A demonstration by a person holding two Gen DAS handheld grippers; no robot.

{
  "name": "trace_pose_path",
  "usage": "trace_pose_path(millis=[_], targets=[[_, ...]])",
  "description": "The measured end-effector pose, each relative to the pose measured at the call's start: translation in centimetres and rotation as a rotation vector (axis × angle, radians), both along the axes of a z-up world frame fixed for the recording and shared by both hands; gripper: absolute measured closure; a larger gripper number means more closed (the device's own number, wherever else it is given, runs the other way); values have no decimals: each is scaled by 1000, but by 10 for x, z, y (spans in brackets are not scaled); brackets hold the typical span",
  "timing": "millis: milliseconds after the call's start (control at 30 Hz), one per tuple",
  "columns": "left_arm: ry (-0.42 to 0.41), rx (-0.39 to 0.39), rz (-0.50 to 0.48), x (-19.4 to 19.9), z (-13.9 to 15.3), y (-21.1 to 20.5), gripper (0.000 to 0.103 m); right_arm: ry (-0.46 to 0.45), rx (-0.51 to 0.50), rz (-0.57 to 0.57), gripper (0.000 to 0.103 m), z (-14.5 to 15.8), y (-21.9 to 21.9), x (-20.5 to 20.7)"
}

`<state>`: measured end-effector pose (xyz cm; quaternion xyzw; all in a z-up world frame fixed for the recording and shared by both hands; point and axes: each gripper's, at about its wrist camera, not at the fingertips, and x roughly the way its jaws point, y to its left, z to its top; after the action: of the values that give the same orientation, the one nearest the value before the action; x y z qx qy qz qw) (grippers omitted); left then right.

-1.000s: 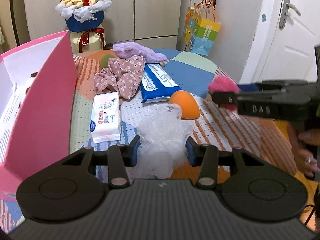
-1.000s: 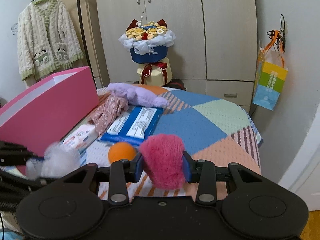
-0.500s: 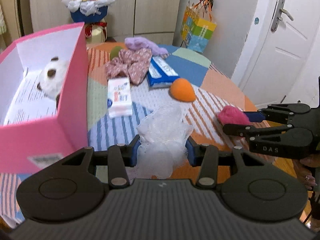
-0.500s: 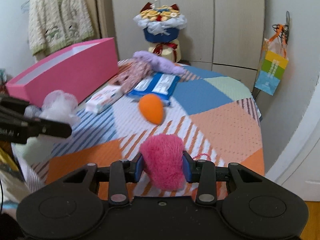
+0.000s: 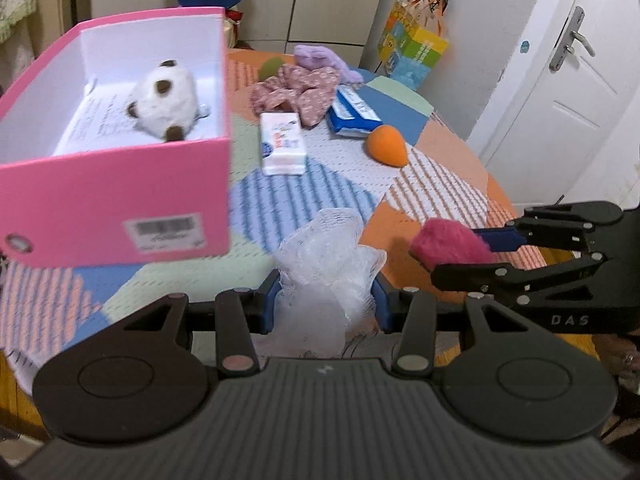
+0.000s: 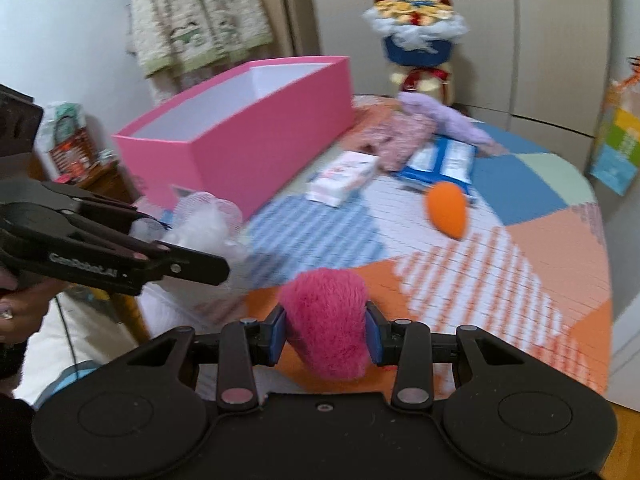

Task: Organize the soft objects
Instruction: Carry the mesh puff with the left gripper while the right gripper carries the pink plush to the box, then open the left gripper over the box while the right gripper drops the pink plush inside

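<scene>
My left gripper (image 5: 325, 305) is shut on a white mesh bath pouf (image 5: 328, 264), held above the table's near edge; the pouf also shows in the right wrist view (image 6: 208, 220). My right gripper (image 6: 325, 334) is shut on a pink fuzzy ball (image 6: 326, 328), which also shows in the left wrist view (image 5: 450, 244), to the right of the pouf. An open pink box (image 5: 116, 184) stands at the left with a white plush toy (image 5: 164, 100) inside. An orange sponge (image 5: 387, 146), a floral scrunchie (image 5: 300, 90) and a purple plush (image 5: 324, 58) lie on the table.
A white tissue pack (image 5: 281, 144) and a blue wipes pack (image 5: 352, 114) lie mid-table on the patchwork cloth (image 5: 304, 196). A bouquet (image 6: 416, 36) stands at the back. A gift bag (image 5: 412, 48) hangs by the wall, a door (image 5: 560, 80) to the right.
Both grippers have pulled back and risen, still holding the pouf and the pink ball. The view now looks down into the pink box, showing the plush toy.
</scene>
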<state>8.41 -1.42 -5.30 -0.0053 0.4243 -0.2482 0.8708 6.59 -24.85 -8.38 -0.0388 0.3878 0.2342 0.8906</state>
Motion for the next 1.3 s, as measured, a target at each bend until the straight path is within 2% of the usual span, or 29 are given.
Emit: trace_pose_path(millis=[100, 267, 467, 733, 1033, 1167, 1300], targets=[[15, 19, -1, -7, 7, 14, 59, 11, 23, 44, 59, 12, 15, -2], [35, 93, -25, -17, 18, 34, 59, 28, 50, 126, 59, 36, 42, -3], [24, 85, -32, -23, 38, 59, 59, 43, 56, 215, 59, 57, 73, -3], [-34, 99, -45, -20, 68, 83, 58, -17, 50, 263, 58, 85, 102, 8], [-141, 64, -16, 16, 95, 109, 58, -105, 129, 259, 58, 117, 123, 51], [-144, 43, 5, 48, 94, 118, 58, -112, 158, 235, 58, 120, 129, 78], [-132, 38, 19, 83, 87, 120, 57, -81, 185, 213, 58, 115, 135, 113]])
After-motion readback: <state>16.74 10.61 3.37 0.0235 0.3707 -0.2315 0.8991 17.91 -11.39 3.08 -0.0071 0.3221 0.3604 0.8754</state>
